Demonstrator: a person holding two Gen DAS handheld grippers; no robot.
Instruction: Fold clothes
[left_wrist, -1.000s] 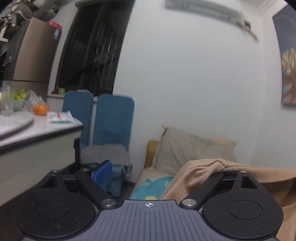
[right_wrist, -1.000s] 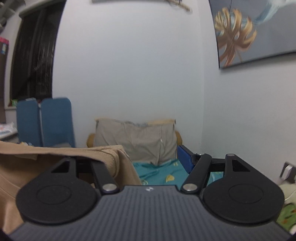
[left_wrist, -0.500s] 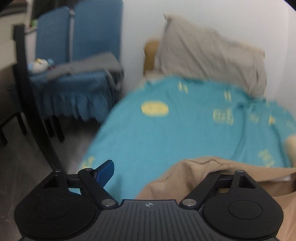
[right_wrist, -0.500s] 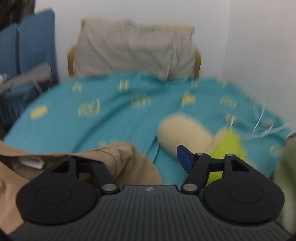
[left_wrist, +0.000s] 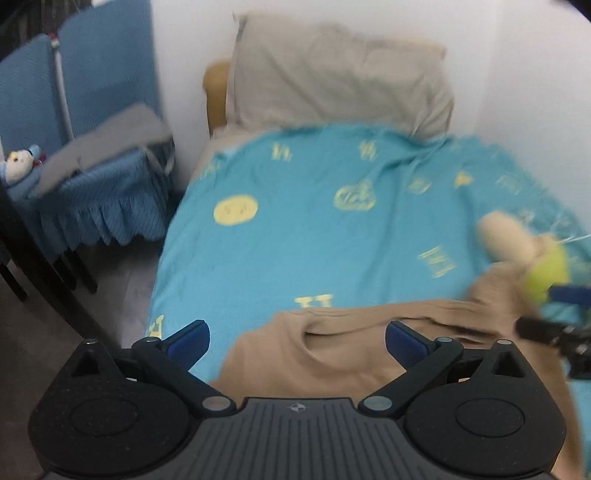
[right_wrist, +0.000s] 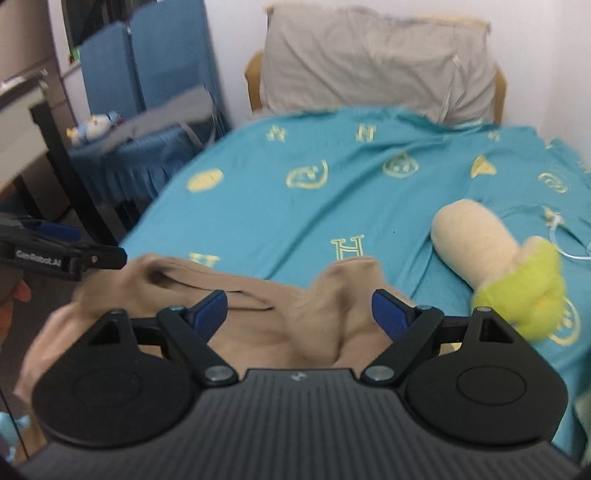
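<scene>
A tan garment (left_wrist: 332, 358) lies crumpled on the near part of the teal bedspread (left_wrist: 295, 240). In the left wrist view my left gripper (left_wrist: 295, 341) hangs just over its collar edge. Its jaws are opening wide, and the blue pads (left_wrist: 188, 338) do not press on the cloth. In the right wrist view my right gripper (right_wrist: 300, 312) is also opening over the tan garment (right_wrist: 325, 295), with a raised fold between the fingers and no grip. The left gripper (right_wrist: 66, 254) shows at the left edge, a hand behind it.
A grey pillow (left_wrist: 332, 74) leans on the wall at the head of the bed. A beige and yellow-green plush toy (right_wrist: 476, 240) lies on the right side near a white cable (right_wrist: 569, 251). Blue chairs (left_wrist: 92, 92) and a dark table leg (left_wrist: 33, 258) stand left of the bed.
Both grippers came down from head height and tilted toward the bed. The tan garment they carried now lies on the bedspread, and both pairs of jaws have opened off it.
</scene>
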